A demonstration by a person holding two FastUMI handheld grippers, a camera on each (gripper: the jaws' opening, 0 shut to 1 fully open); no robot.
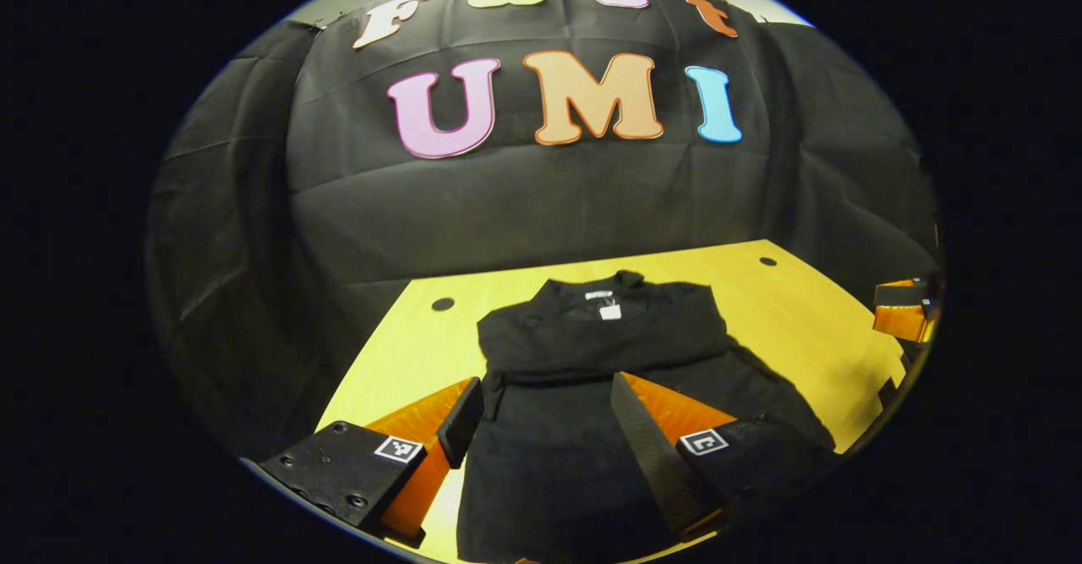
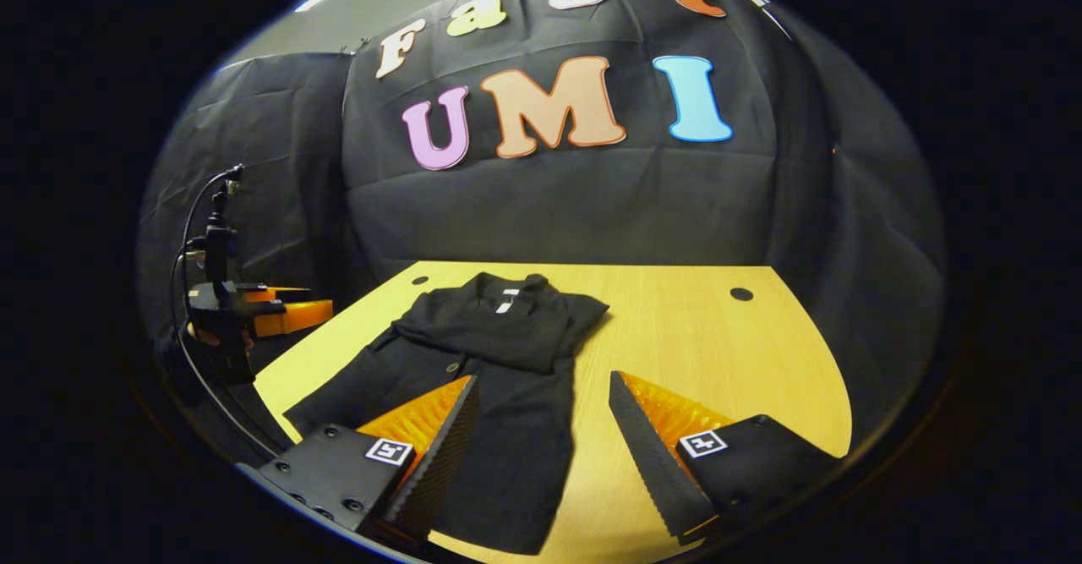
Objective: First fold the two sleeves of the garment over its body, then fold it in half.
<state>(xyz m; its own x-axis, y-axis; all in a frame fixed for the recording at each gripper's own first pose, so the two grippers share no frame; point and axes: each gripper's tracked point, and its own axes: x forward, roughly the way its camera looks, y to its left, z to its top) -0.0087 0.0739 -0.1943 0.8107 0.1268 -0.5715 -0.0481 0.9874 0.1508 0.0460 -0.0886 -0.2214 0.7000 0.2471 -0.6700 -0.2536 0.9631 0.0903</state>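
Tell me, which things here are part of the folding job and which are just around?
Part of the job:
- black garment, lying on the table, collar at the far end
- left gripper, open above the garment
- right gripper, open above the garment's near edge

Just around:
- yellow table, which bears the garment
- round holes in the tabletop
- black cloth wall behind

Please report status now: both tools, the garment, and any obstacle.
Left tool open, above garment. Right tool open, over garment's edge. Garment flat on table, sleeves folded over body. No obstacle seen.
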